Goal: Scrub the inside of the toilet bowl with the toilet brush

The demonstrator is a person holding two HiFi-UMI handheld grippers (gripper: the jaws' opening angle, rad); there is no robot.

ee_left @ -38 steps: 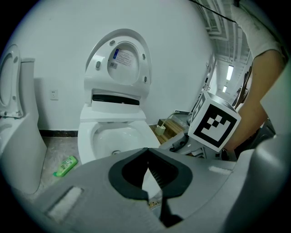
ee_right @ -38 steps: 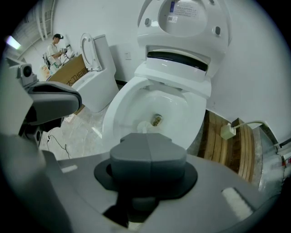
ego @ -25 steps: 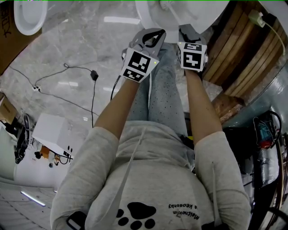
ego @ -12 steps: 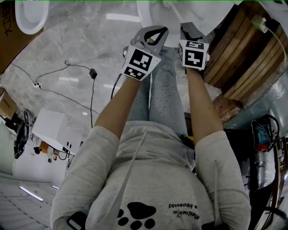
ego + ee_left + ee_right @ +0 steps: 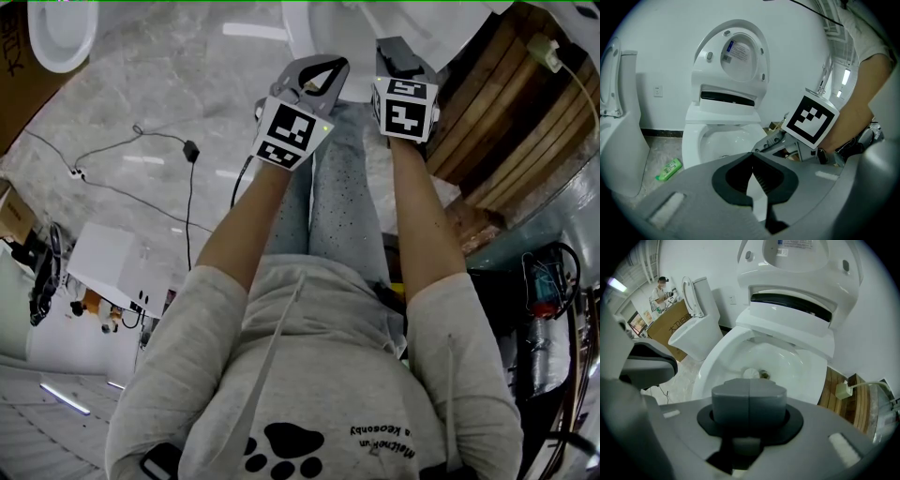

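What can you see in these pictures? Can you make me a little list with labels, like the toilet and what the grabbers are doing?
Toilet bowl: white, open, just ahead of both grippers
Lid: flipped up
Left gripper: jaws together, holding nothing
Right gripper: jaws together, holding nothing
Toilet brush: not in any view
Nearby: green bottle lying beside the toilet's base
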